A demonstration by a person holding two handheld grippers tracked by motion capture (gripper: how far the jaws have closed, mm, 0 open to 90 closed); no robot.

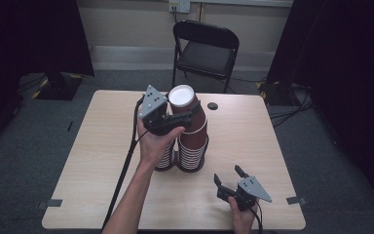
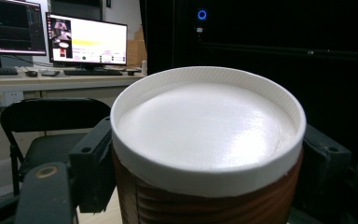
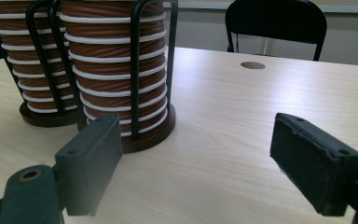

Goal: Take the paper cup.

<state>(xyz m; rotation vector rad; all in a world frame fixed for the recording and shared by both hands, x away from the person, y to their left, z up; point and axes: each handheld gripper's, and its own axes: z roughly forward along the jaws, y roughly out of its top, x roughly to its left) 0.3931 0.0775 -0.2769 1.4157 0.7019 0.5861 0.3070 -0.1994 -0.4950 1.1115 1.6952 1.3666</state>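
Two black wire holders (image 3: 140,70) full of stacked cups stand on the pale wooden table (image 1: 253,146), a black folding chair (image 1: 205,48) behind. The left gripper (image 1: 185,119) clamps an upturned brown ribbed paper cup (image 1: 190,117) atop the stack. The right gripper (image 1: 228,176) rests wide apart, holding nothing.

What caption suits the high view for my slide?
Left gripper grips the top cup on a stack; right gripper rests open.

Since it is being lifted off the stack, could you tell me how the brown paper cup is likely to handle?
The brown paper cup is probably light, lifted by one gripper. Thin ribbed paper walls may dent under a hard squeeze from the left gripper. The ribs likely resist slipping.
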